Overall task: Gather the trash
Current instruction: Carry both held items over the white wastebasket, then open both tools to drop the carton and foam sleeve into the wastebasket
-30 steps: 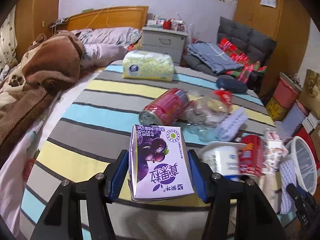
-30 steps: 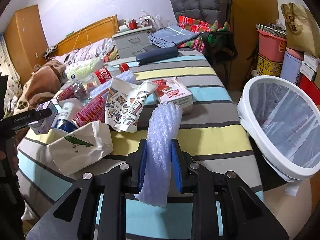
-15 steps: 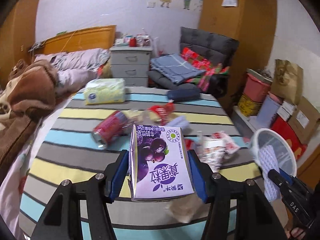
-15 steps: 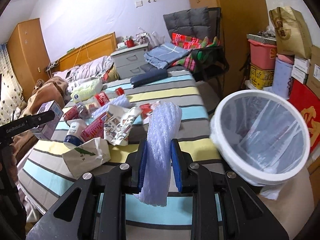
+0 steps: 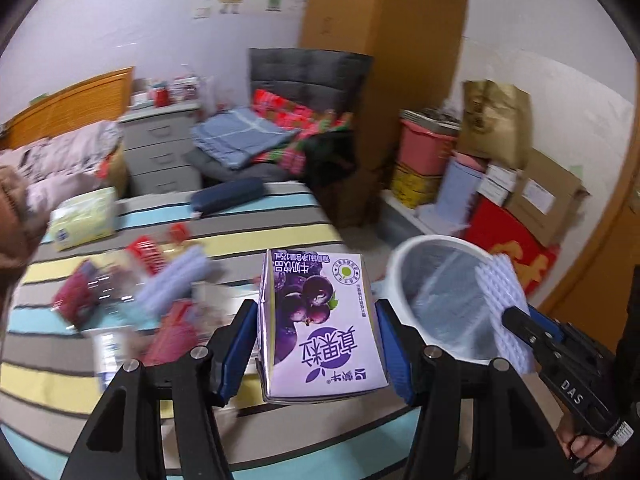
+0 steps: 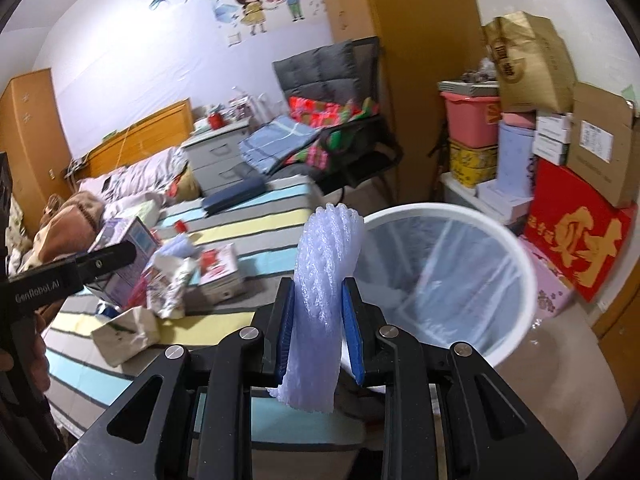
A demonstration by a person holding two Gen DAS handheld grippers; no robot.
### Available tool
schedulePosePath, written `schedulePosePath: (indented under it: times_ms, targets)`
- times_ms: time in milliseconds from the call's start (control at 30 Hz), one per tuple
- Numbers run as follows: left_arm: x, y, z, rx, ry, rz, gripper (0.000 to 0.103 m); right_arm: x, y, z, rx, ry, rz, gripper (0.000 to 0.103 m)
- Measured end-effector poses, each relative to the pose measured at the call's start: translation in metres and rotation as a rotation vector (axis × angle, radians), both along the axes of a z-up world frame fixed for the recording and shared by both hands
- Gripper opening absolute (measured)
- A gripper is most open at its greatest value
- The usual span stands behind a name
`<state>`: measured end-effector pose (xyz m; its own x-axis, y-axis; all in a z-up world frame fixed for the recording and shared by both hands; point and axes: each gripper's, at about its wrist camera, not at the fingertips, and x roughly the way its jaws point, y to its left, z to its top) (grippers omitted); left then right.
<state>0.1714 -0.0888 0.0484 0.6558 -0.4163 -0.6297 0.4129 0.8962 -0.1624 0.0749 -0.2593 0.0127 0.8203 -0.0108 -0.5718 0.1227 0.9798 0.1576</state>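
Left gripper (image 5: 316, 344) pinches a purple carton (image 5: 320, 328), blue pads flat against both its sides, carton upright-ish with its grape print facing the camera, held above the striped bed (image 5: 256, 240) edge. Right gripper (image 6: 318, 328) is clamped on a white foam net (image 6: 324, 280), the net squeezed between the pads and sticking out above and below them. In the left view the net shows at the right, over the far rim of the white bin (image 5: 404, 264); the bin sits just off the bed's corner, lined with a clear bag, mouth open. In the right view the bin (image 6: 516, 268) is right behind the net and to its right. Remaining trash on the bed: red wrappers (image 5: 148, 252), a crumpled paper bag (image 6: 124, 332), a printed wrapper (image 6: 172, 284), a small box (image 6: 220, 272); most is blurred in the left view. A yellow tissue pack (image 5: 82, 218) and a dark blue case (image 5: 228, 200) lie farther back. A hand (image 5: 588, 452) shows on the right gripper's handle.
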Motion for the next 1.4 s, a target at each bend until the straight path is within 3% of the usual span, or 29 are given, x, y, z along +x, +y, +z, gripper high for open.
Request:
schedulePosePath:
  times_ms: [267, 633, 900, 967, 1033, 1133, 1400]
  targets:
    - [0.000, -0.081, -0.004, -0.016, 0.013, -0.162, 0.059, 0.003, -0.040, -0.002, -0.002, 0.020, -0.060, 0.024]
    - [0.009, -0.162, -0.034, 0.079, 0.036, -0.248, 0.059, 0.014, -0.077, -0.024, -0.019, 0.099, -0.065, 0.024]
    - [0.019, -0.181, -0.050, 0.092, 0.072, -0.260, 0.060, 0.025, -0.099, -0.039, 0.001, 0.154, -0.077, 0.025]
    - [0.020, -0.178, -0.049, 0.076, 0.068, -0.257, 0.068, 0.027, -0.101, -0.039, -0.005, 0.161, -0.082, 0.025]
    - [0.018, -0.176, -0.047, 0.077, 0.049, -0.257, 0.075, 0.025, -0.100, -0.038, -0.019, 0.148, -0.090, 0.030]
    - [0.017, -0.173, -0.044, 0.069, 0.048, -0.258, 0.075, 0.024, -0.102, -0.037, -0.017, 0.146, -0.096, 0.040]
    - [0.009, -0.151, -0.032, 0.045, 0.031, -0.228, 0.075, 0.020, -0.096, -0.032, -0.024, 0.125, -0.111, 0.048]
